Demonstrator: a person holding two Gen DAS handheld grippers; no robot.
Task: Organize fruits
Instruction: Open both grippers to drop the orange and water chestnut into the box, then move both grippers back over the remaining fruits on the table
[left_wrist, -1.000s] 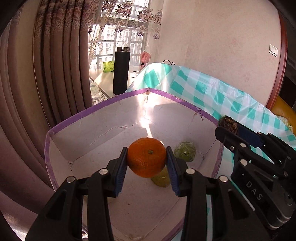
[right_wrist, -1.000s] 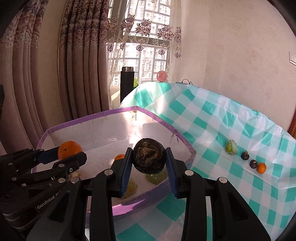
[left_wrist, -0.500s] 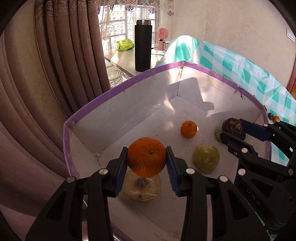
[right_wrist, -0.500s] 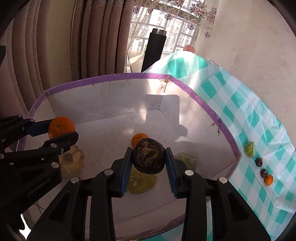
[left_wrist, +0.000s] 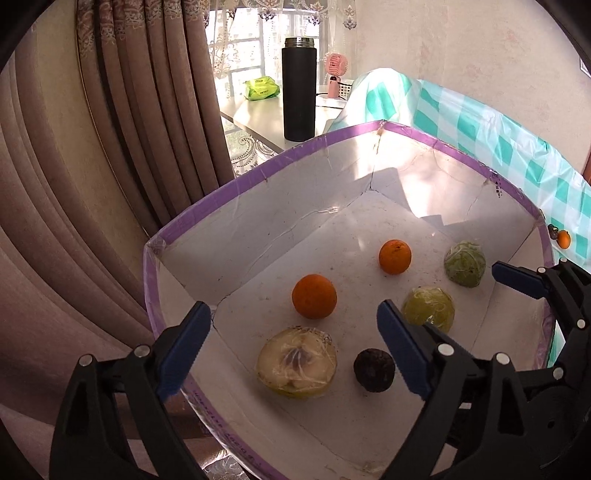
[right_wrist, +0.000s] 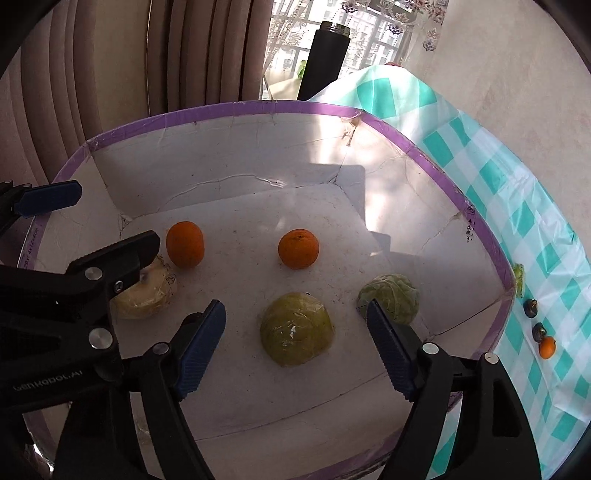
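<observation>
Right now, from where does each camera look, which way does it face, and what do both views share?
Left wrist: sits on the left gripper, looks down into the box; its open fingers and the right gripper show.
Right wrist: sits on the right gripper, looks down into the box; its open fingers and the left gripper show.
Shared: two oranges, wrapped fruit, black flask.

Sunlit room corner by a window

Heavy brown curtains (left_wrist: 110, 155) hang left of a bright window (left_wrist: 255, 48) with lace trim; a pale pink wall (left_wrist: 461, 44) stands right, and sunlight falls across everything.
</observation>
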